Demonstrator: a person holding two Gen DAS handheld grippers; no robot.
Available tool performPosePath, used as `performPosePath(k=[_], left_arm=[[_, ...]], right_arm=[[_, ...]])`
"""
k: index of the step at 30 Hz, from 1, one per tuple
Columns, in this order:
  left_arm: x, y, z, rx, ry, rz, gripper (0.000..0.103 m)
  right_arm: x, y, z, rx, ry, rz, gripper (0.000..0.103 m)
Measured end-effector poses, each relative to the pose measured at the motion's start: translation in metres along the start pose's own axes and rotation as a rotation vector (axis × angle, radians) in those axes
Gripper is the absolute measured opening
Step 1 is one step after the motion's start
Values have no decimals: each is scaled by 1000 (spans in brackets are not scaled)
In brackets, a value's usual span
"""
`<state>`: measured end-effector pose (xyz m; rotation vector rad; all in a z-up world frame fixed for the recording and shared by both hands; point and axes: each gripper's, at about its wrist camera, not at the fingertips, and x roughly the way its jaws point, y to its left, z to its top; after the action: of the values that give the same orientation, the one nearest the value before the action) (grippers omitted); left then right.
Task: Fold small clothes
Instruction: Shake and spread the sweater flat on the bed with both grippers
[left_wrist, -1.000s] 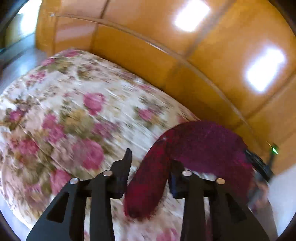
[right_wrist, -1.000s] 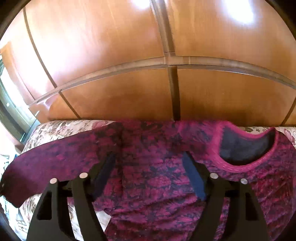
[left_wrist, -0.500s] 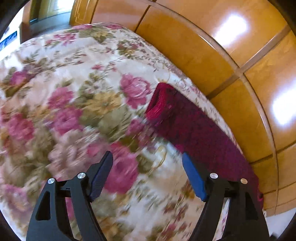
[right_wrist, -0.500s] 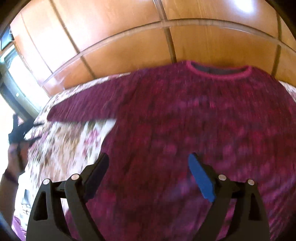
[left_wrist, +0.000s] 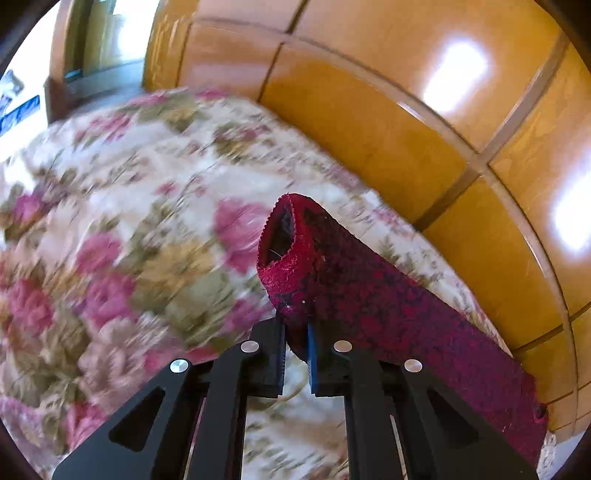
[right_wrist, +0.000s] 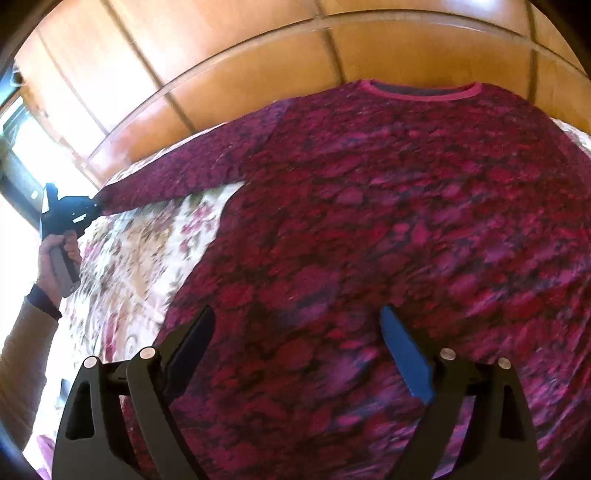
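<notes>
A dark red patterned sweater (right_wrist: 369, 229) with a pink neckband lies spread flat on a floral bedspread (right_wrist: 140, 236), collar toward the wooden headboard. Its left sleeve (left_wrist: 388, 302) stretches out along the headboard. My left gripper (left_wrist: 295, 347) is shut on the sleeve's cuff end, whose opening gapes just above the fingers. It also shows in the right wrist view (right_wrist: 70, 214), held in a hand at the sleeve's tip. My right gripper (right_wrist: 295, 350) is open and empty, hovering over the lower body of the sweater.
A glossy wooden headboard (left_wrist: 406, 110) runs behind the bed. The floral bedspread (left_wrist: 110, 240) stretches to the left of the sleeve. A bright window (right_wrist: 22, 155) lies beyond the bed's left edge.
My left gripper has closed on the sleeve's cuff, which it was open beside half a second ago. My right gripper has drawn back from the collar toward the sweater's lower body.
</notes>
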<state>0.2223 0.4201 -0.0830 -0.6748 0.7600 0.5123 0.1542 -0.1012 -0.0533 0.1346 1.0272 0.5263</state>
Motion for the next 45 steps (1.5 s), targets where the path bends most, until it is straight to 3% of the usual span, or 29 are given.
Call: performPosePath(k=[3, 6, 8, 10, 15, 18, 22, 26, 27, 28, 30, 32, 33, 38, 42, 43, 45], left_arm=[[1, 9, -19, 27, 26, 41, 8], [-11, 8, -35, 27, 39, 59, 17], [-30, 3, -46, 27, 40, 39, 49], [-54, -1, -62, 18, 26, -60, 61], [-106, -40, -131, 190, 136, -359, 61], [-125, -63, -177, 314, 213, -469, 61], [-140, -87, -246, 439, 356, -603, 61], [-144, -95, -296, 508, 423, -611, 59], [-143, -96, -307, 517, 438, -606, 52], [-143, -95, -314, 528, 441, -597, 25], [-148, -92, -327, 559, 390, -564, 15], [-158, -85, -330, 524, 363, -575, 12], [-164, -81, -330, 507, 347, -578, 12], [-180, -72, -338, 508, 330, -554, 11], [-173, -85, -341, 547, 342, -491, 16], [-170, -88, -337, 547, 354, -483, 20], [-172, -92, -327, 533, 326, -480, 21]], right_arm=[[0, 4, -5, -15, -3, -4, 92], [-14, -2, -5, 7, -16, 7, 90], [-30, -12, -7, 29, -44, -4, 90], [-54, -32, -13, 69, -80, -35, 90], [-109, -95, -41, 219, -146, -150, 90], [-139, -131, -69, 304, -165, -245, 90], [-161, -158, -109, 378, -149, -292, 90], [-162, -164, -143, 420, -104, -258, 90], [-159, -163, -149, 422, -90, -234, 84], [-153, -156, -152, 411, -80, -221, 78], [-149, -144, -154, 344, -71, -220, 46], [-151, -138, -153, 319, -74, -202, 26], [-154, -135, -151, 305, -79, -191, 24], [-162, -132, -159, 235, -58, -194, 22], [-163, -148, -169, 284, -32, -176, 22], [-165, -148, -169, 291, -32, -163, 25], [-174, -157, -166, 334, -65, -150, 49]])
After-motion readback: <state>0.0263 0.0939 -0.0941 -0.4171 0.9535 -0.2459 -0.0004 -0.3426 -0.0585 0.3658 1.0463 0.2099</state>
